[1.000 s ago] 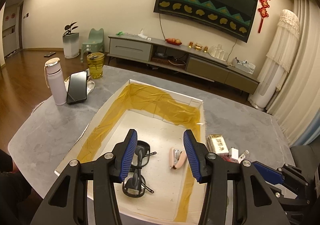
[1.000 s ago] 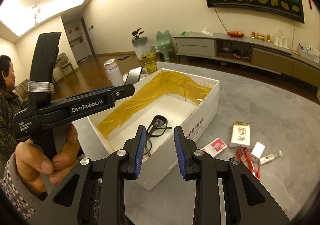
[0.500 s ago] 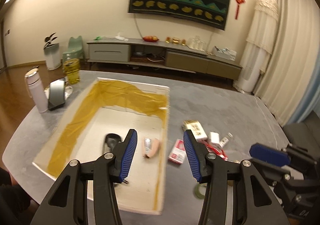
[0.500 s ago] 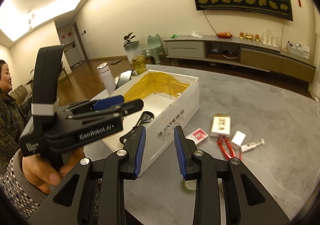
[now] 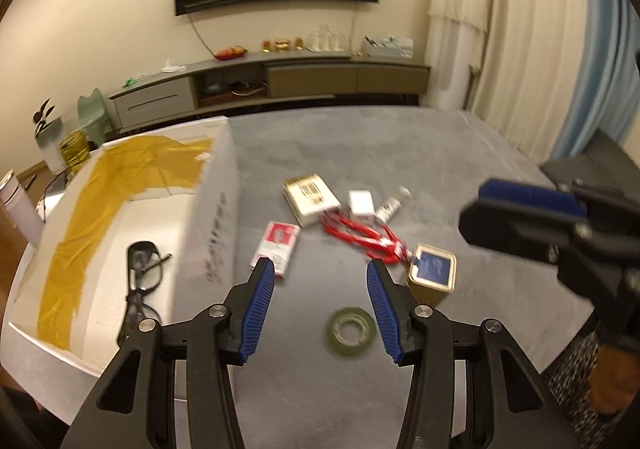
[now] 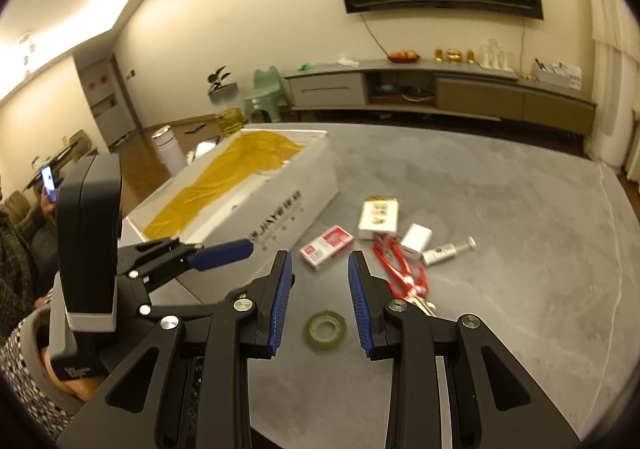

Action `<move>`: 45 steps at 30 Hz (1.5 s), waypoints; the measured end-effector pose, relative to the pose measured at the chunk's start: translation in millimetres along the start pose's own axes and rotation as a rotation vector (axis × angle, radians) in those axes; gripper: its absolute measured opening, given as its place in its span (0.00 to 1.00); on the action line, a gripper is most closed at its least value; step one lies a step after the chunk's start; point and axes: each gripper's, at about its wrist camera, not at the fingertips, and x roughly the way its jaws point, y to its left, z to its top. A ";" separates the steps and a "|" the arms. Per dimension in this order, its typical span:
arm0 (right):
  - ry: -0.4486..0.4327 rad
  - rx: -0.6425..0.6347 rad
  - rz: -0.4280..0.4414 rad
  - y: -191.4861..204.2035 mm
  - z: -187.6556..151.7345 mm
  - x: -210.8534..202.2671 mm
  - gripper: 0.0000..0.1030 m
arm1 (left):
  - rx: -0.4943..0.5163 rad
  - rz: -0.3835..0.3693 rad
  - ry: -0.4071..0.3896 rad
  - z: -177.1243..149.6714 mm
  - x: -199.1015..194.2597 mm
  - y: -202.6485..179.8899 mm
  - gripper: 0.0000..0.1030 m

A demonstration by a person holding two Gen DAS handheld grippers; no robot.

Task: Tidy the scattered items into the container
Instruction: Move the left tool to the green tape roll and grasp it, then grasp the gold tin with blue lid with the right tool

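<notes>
The left gripper (image 5: 321, 299) is held low over the grey tabletop (image 5: 420, 153), pointing forward and tilted down, its 2 blue-padded fingers (image 5: 256, 309) spread wide and holding nothing. Between and just ahead of them lies a green tape roll (image 5: 353, 330), flat on the tabletop, untouched.

The right gripper (image 6: 320, 301) is level beside it, aimed the same way, its fingers (image 6: 280, 301) also released and empty, with the same tape roll (image 6: 326, 330) just below the gap. In the left wrist view the right gripper's body (image 5: 560, 233) juts in from the right edge, with a patterned sleeve (image 5: 576, 377) under it; in the right wrist view the left gripper's body (image 6: 92, 257) stands upright at the left, gripped from below by a hand (image 6: 66, 381).

The container, a white cardboard box (image 5: 208, 233) lined with yellow tape, sits on the left part of the tabletop. Black glasses (image 5: 142, 281) lie inside it.

Still scattered to the right of the box: a red and white pack (image 5: 276, 245), a white and gold box (image 5: 311, 199), a white charger (image 5: 361, 205), a small vial (image 5: 392, 206), red-handled pliers (image 5: 360, 235) and a gold tin with a blue lid (image 5: 433, 276). These lie close together, the pliers touching the tin.
</notes>
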 end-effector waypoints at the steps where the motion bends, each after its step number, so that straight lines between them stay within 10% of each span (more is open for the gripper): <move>1: 0.003 0.006 -0.009 -5.0 -3.1 0.1 0.31 | 0.006 -0.003 0.008 -2.1 3.1 -3.5 0.48; 15: 0.071 0.080 -0.097 -54.8 -40.3 20.4 0.46 | 0.037 -0.047 0.173 -36.0 63.6 -19.2 0.54; 45: 0.226 0.001 -0.136 -67.9 -56.2 99.1 0.56 | 0.026 -0.054 0.198 -45.3 106.9 -2.3 0.51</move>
